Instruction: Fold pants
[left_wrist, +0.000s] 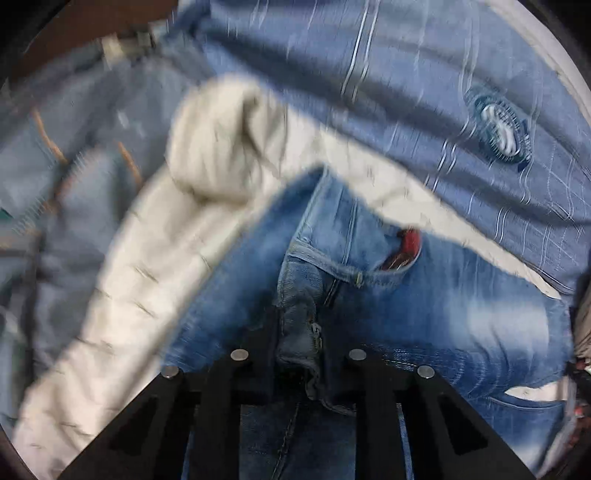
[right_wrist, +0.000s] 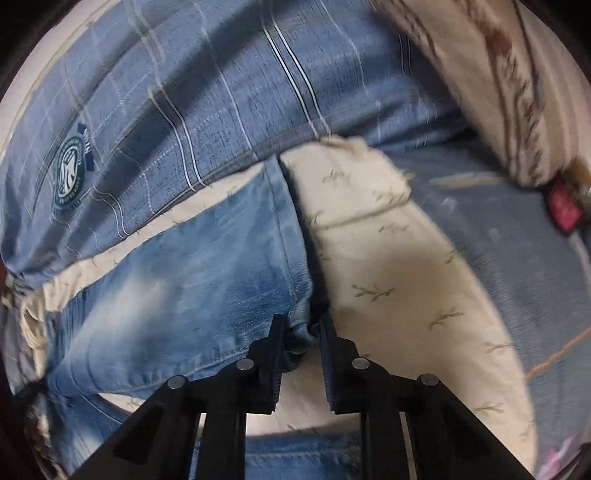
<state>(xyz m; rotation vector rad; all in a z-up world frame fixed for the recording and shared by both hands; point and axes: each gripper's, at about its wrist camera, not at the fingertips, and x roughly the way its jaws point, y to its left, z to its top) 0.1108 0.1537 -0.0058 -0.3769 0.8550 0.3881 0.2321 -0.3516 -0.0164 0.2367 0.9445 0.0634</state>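
Faded blue jeans (left_wrist: 424, 302) lie on a cream sheet; a red label shows in a pocket (left_wrist: 406, 245). My left gripper (left_wrist: 299, 332) is shut on the jeans' waistband at the fly, and denim bunches between its black fingers. In the right wrist view the jeans (right_wrist: 184, 273) spread to the left. My right gripper (right_wrist: 301, 328) is shut on a bunched edge of the jeans, with cream sheet right of it. Both views are blurred.
A cream sheet with small leaf print (right_wrist: 399, 280) covers the bed. A blue checked cover with a round green badge (right_wrist: 70, 170) lies behind the jeans; it also shows in the left wrist view (left_wrist: 498, 129). A bunched cream fold (left_wrist: 218, 140) rises at left.
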